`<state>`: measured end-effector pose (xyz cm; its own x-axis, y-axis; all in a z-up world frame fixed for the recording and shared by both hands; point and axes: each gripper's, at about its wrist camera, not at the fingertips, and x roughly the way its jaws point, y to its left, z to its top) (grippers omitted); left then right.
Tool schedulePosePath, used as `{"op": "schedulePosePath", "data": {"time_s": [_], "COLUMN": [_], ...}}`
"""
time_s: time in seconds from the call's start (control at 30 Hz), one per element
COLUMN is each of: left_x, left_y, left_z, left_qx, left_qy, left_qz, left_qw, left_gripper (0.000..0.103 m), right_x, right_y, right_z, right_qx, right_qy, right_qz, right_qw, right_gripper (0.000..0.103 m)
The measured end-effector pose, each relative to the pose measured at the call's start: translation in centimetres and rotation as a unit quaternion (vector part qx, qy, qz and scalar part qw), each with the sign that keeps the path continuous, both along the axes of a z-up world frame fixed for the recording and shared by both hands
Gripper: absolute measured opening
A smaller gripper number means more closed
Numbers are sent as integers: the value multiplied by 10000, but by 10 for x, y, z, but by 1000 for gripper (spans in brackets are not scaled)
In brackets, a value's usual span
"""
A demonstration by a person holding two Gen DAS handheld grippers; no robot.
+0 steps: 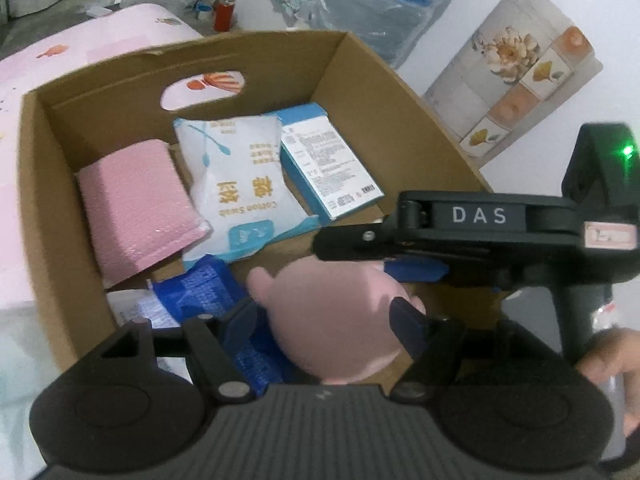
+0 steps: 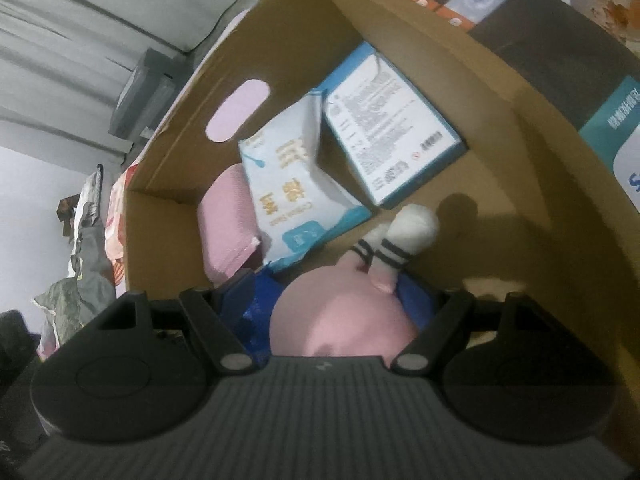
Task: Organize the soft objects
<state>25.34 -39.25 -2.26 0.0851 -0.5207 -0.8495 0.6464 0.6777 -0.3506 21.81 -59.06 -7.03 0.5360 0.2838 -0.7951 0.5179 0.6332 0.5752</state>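
A pink plush toy [image 1: 336, 324] sits low inside the cardboard box [image 1: 384, 80]. My left gripper [image 1: 326, 320] is shut on the plush, a blue finger on each side. My right gripper [image 1: 376, 252] reaches in from the right and is also shut on it. In the right wrist view the plush [image 2: 340, 320] fills the space between the blue fingers [image 2: 240, 300], and its white striped-sock feet [image 2: 404, 236] point into the box [image 2: 168, 152]. The right gripper [image 2: 336, 304] is deep inside the box.
The box also holds a pink roll in plastic wrap [image 1: 136, 204], a white cotton swab bag [image 1: 236, 184], a blue-edged carton [image 1: 328, 164] and a blue packet [image 1: 208, 292]. A pink pillow [image 1: 80, 52] lies behind the box. A flower-print mat [image 1: 516, 68] lies to the right.
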Motion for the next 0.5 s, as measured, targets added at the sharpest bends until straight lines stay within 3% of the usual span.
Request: {"op": "schedulePosePath", "data": {"time_s": [0.27,0.5], "left_x": [-9,-27], "left_y": [51,114], "left_z": [45,78], "left_qx": [-233,-650], "left_qy": [-539,-973], "left_qz": [331,741], "left_qw": [9977,9904], "left_gripper": [76,78], "right_x": [-10,-20], "right_y": [-3,13], "right_z": [13,27], "right_qx": [-195,-593], "right_qy": [-165,-221], "right_qz": [-31,327], "right_qw": [9997,9975], "right_gripper": [79,82]}}
